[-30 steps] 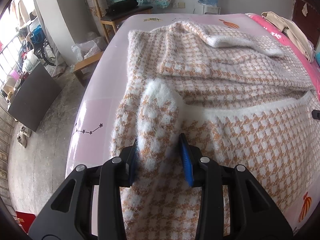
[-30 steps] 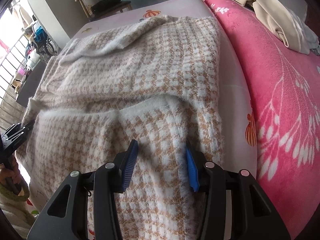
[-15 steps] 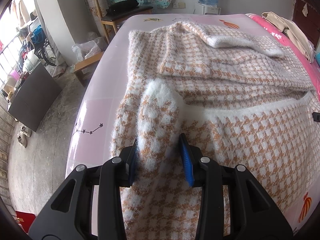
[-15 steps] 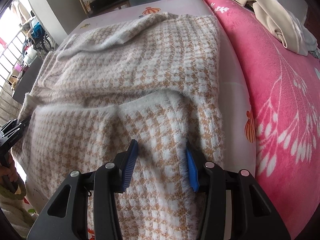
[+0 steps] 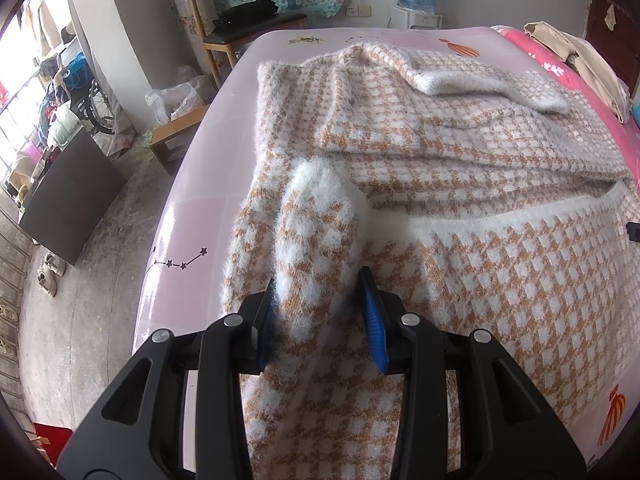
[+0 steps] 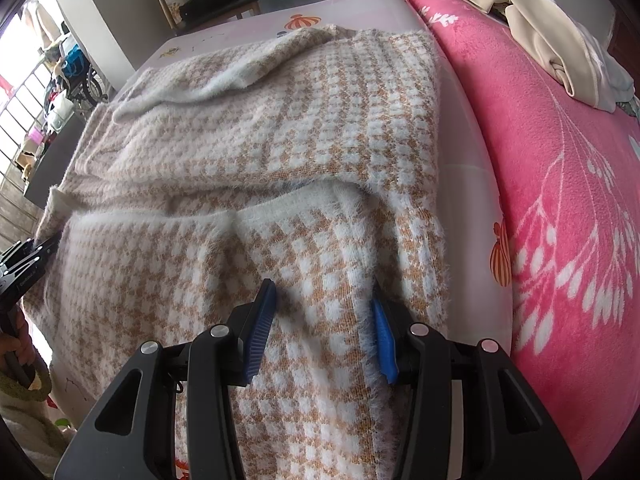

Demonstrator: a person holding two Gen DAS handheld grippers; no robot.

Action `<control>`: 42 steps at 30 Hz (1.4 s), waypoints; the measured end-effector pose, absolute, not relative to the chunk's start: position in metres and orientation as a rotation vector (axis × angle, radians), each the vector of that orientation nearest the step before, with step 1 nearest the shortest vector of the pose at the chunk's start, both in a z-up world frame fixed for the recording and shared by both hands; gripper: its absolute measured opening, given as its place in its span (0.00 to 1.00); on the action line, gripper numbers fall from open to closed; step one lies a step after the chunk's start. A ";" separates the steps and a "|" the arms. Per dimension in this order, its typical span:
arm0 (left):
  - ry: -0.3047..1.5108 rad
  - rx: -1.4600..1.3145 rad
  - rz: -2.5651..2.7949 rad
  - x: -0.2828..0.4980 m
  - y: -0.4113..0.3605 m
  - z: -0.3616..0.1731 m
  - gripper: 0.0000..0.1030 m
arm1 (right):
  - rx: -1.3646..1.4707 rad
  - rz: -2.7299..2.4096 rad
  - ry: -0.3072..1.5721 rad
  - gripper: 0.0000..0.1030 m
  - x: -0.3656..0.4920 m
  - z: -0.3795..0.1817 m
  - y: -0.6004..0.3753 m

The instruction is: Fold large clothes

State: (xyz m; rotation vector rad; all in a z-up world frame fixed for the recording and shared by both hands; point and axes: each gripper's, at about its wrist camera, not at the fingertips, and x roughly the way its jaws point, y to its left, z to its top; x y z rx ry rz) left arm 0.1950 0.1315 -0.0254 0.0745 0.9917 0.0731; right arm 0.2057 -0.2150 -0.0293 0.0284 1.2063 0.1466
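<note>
bed (image 5: 200, 184) pink sheet | sweater (image 5: 460, 168) spread on bed, hem folded toward 12 | left gripper (image 5: 320, 316) clamps sweater fold at 6 | right gripper (image 6: 320, 328) narrow, pinching sweater edge at 6

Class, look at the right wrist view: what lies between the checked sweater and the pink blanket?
A bare strip of pale bedsheet separates the sweater from the pink blanket; the right wrist view shows it.
</note>
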 end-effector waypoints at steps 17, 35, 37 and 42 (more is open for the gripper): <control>0.993 0.072 0.080 0.196 0.133 -0.025 0.35 | -0.066 0.107 1.186 0.24 0.203 -0.027 -0.204; 0.966 0.096 0.065 0.191 0.133 -0.023 0.33 | -0.218 0.042 1.121 0.09 0.192 -0.024 -0.184; 0.953 0.094 0.054 0.188 0.135 -0.022 0.30 | -0.208 0.029 1.105 0.08 0.188 -0.020 -0.184; 0.912 0.109 0.028 0.177 0.139 -0.017 0.14 | -0.192 0.001 1.057 0.08 0.176 -0.006 -0.183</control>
